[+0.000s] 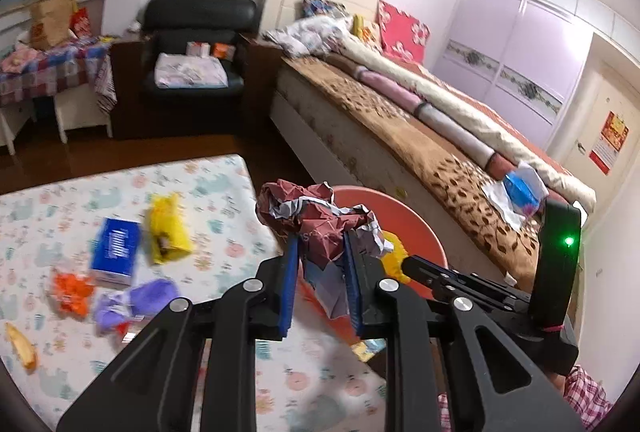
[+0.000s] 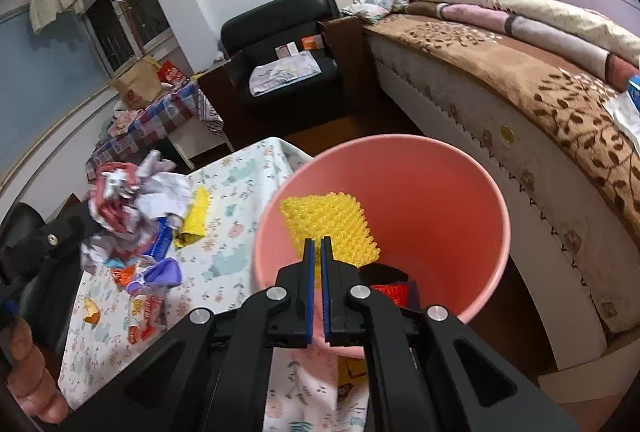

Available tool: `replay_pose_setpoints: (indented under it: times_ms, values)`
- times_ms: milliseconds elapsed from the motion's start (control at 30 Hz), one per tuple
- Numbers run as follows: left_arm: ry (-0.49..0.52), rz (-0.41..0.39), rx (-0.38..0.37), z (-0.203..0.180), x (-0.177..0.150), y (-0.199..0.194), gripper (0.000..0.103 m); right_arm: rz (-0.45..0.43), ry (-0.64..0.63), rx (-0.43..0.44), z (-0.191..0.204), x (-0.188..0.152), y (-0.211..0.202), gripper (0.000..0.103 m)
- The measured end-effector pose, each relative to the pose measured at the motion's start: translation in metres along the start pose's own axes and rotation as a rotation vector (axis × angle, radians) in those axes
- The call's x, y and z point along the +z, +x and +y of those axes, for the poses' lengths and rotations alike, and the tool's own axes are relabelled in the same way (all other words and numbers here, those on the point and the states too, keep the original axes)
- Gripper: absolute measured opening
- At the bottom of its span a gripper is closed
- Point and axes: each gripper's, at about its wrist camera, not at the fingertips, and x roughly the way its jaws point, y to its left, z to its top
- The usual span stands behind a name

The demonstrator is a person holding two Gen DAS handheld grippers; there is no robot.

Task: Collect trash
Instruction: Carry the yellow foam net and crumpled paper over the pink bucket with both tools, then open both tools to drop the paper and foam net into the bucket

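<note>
Right now my left gripper [image 1: 320, 244] is clamped on a crumpled wad of red and white paper [image 1: 316, 216], its blue pads pressing both sides while the wad bulges out above them. My right gripper [image 2: 318, 244] has its jaws drawn together with nothing between them; whether its pads actually touch the bin I cannot tell.

Everything else I place against the pink bin [image 2: 472, 192]. It stands just past my right fingertips, at the edge of the patterned table cover [image 2: 248, 176]. Inside it lie a yellow bubbled sheet [image 2: 336, 220] and, lower down, something red and black [image 2: 390, 286]. The paper wad, seen from the right wrist, hangs to the left of the bin, above the table cover and outside the rim.

Left of the bin, on the cover, more rubbish is scattered: a yellow wrapper [image 1: 168, 228], a blue box [image 1: 114, 252], a purple wrapper [image 1: 136, 302], an orange scrap [image 1: 72, 292] and a piece of peel [image 1: 24, 346] farthest from it.

Right of the bin runs a bed [image 2: 520, 80] with a brown leaf-patterned blanket. Beyond the bin, against the wall, sits a black armchair [image 1: 198, 32], with a small table under checked cloth [image 1: 48, 68] to its left.
</note>
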Motion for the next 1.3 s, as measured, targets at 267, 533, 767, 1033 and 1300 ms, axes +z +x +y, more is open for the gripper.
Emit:
replay_pose_setpoints:
  times_ms: [267, 533, 767, 1033, 1300]
  values:
    - [0.054, 0.091, -0.033, -0.027, -0.015, 0.050, 0.021, 0.019, 0.038, -0.019, -0.025, -0.001, 0.014, 0.003]
    - [0.066, 0.141, -0.012, -0.034, -0.023, 0.083, 0.021, 0.047, 0.036, -0.054, -0.040, -0.004, 0.030, 0.003]
    - [0.065, 0.158, 0.014, -0.034, -0.025, 0.099, 0.021, 0.061, 0.021, -0.081, -0.044, -0.007, 0.039, 0.003]
    - [0.086, 0.164, 0.042, -0.038, -0.025, 0.111, 0.025, 0.068, -0.012, -0.115, -0.045, -0.004, 0.048, 0.003]
    - [0.061, 0.179, 0.049, -0.036, -0.020, 0.119, 0.036, 0.054, -0.020, -0.136, -0.044, -0.002, 0.046, 0.034]
